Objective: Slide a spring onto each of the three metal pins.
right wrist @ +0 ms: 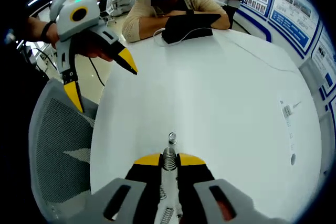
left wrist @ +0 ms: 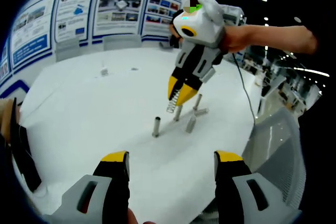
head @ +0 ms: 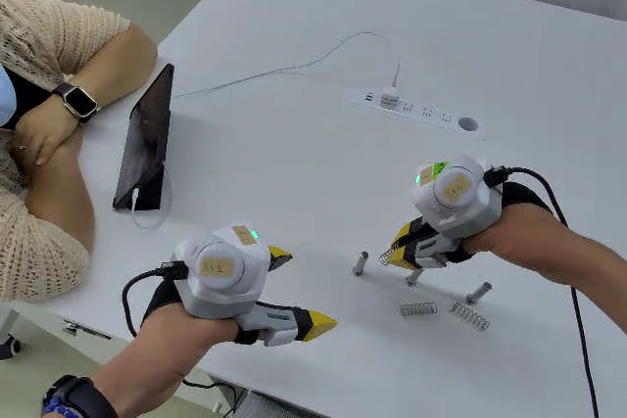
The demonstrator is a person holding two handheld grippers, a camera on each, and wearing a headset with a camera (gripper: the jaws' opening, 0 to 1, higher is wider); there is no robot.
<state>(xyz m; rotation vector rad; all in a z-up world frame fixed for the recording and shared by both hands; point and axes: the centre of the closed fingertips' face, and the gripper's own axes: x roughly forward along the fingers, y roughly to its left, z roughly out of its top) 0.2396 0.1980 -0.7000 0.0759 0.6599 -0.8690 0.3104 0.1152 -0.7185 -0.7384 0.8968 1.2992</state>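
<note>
Three short metal pins stand on the white table: one [head: 361, 262] on the left, one [head: 414, 277] in the middle, one [head: 479, 292] on the right. My right gripper [head: 397, 255] is shut on a spring [right wrist: 168, 157], held just above the table between the left and middle pins. In the right gripper view a pin [right wrist: 172, 139] stands just beyond the spring's tip. Two more springs [head: 418, 309] [head: 470, 316] lie flat near the front edge. My left gripper [head: 301, 291] hovers open and empty to the left, and its view shows the right gripper [left wrist: 178, 92] with the spring [left wrist: 171, 106].
A dark tablet [head: 147, 139] leans on its stand at the left, next to a seated person's arms [head: 59, 124]. A white power strip [head: 416, 110] with a thin cable lies at the back. The table's front edge [head: 392, 408] runs close below the springs.
</note>
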